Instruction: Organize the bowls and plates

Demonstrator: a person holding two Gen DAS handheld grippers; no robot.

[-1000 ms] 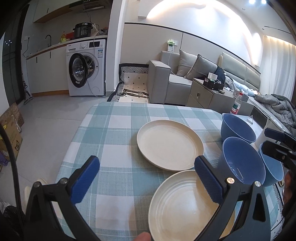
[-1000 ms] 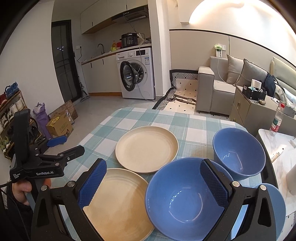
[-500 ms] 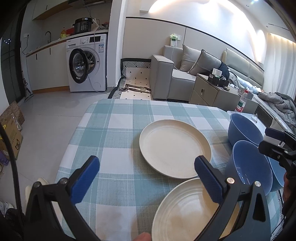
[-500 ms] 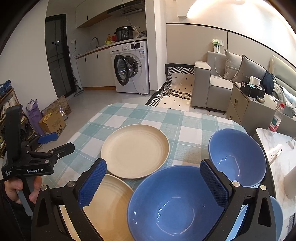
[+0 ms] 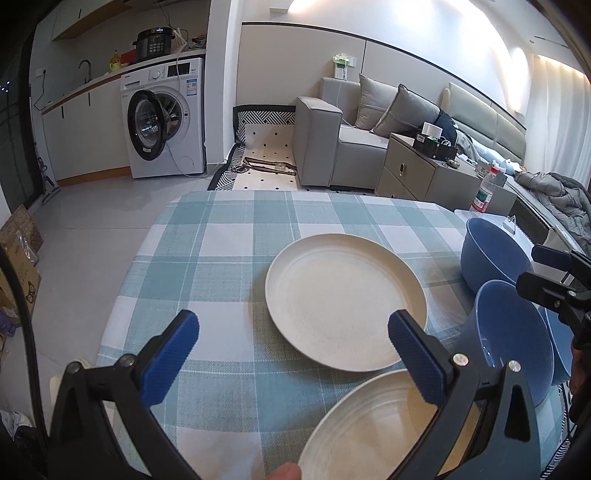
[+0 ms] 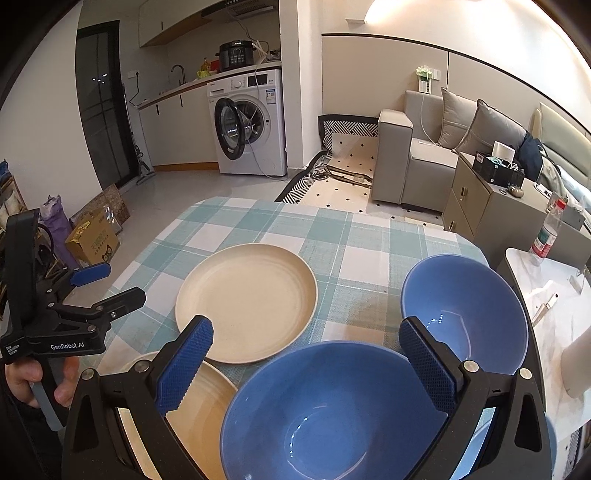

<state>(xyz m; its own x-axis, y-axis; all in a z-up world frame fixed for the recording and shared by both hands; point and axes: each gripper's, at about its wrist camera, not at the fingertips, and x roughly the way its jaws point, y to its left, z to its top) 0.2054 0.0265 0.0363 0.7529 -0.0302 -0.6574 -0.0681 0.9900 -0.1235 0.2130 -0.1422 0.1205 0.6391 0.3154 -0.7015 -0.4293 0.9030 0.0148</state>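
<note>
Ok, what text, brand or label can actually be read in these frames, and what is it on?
"GenRobot.AI": white print on the body of the left gripper, seen in the right wrist view.
Small white print beside it on the same body: too small to read.
Washing machine panel and sticker: blurred.
Yellow cardboard box print: unreadable.
Bottle label: unreadable.

A: Bright overall?
B: Yes, warm wall lights [image 5: 388, 9] high on the far wall blow out to white there, and both views stay sharp.
A: Any glare near us?
B: Small glints inside the near blue bowl [image 6: 325, 417].
A: Edges?
B: Strong fisheye bending, with black corners; shadows under the plates are soft.
</note>
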